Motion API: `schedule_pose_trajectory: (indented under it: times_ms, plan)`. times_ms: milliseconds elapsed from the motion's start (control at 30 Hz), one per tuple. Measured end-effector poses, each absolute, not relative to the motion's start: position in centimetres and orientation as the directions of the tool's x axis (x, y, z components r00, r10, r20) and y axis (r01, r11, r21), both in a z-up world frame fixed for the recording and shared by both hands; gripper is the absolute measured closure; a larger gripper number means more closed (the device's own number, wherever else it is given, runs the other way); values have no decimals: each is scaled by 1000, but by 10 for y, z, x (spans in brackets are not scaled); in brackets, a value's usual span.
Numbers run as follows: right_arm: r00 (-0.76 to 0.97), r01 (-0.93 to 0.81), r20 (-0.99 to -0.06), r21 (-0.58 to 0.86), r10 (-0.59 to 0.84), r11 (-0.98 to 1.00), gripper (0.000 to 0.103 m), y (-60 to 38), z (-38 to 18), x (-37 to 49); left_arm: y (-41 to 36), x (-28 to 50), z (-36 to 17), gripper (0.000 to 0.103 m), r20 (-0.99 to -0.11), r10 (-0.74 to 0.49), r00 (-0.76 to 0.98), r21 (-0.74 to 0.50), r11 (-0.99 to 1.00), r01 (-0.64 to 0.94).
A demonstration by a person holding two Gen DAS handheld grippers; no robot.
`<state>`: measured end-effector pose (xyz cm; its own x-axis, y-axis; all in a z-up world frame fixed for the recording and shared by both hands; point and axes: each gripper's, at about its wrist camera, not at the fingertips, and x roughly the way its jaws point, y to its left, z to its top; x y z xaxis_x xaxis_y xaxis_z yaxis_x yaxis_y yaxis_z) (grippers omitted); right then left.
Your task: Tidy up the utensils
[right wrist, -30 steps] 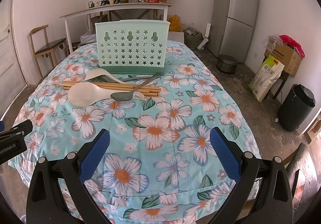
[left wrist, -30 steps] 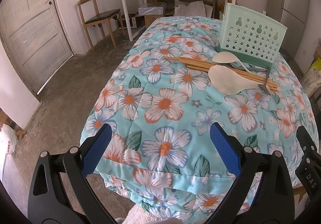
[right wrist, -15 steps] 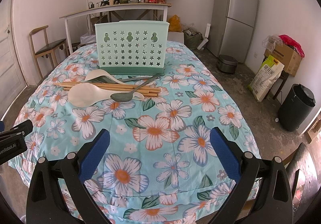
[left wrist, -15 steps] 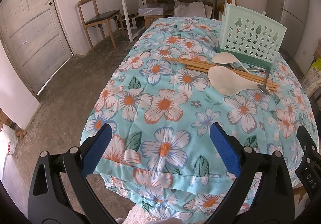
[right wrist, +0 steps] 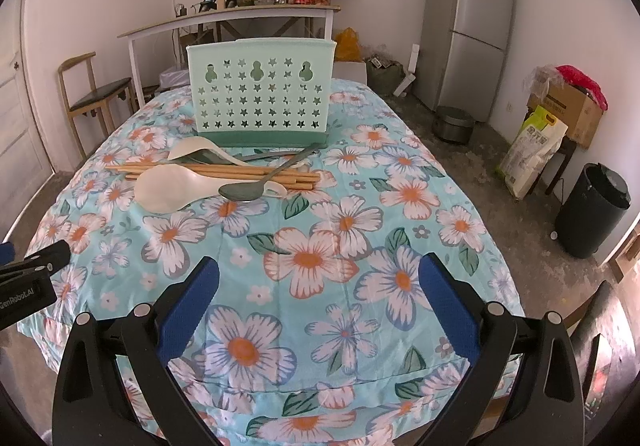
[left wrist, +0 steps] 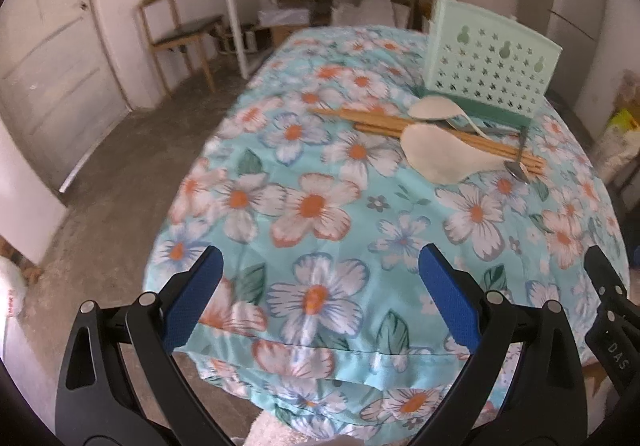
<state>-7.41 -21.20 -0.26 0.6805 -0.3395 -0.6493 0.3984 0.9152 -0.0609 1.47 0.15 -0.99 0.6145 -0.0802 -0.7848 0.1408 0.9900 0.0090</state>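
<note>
Left tool (left wrist: 318, 296) gapes empty over floral cloth (left wrist: 320, 206); utensils (left wrist: 432, 138) beside rack (left wrist: 492, 66).

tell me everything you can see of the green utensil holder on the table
The utensil holder is a pale mint box that looks like plastic, on a darker green base. Its broad front wall is pierced with rows of star cutouts and three gourd-shaped holes near the top. It stands upright on the floral tablecloth, behind the pile of utensils. Nothing shows above its rim; its inside is hidden. Whether the nearest spoon touches its base cannot be told.
</note>
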Motion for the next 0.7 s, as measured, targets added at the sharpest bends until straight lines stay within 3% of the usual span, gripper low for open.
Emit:
schedule_pose_trajectory:
  times_ms: [400, 567, 700]
  plan:
    - [662, 382, -689, -29, -295, 924, 6, -216, -24, -55, -21, 50, -31, 9, -797, -109, 594, 44, 970, 238]
    - [669, 335, -709, 17, -224, 942, 6, -221, -35, -28, -25, 60, -52, 8, -822, -76, 564, 81, 965, 249]
    - [633, 329, -756, 73, -163, 941, 6, -228, -53, -10, -19, 62, -59, 8, -828, -102, 552, 45, 968, 246]
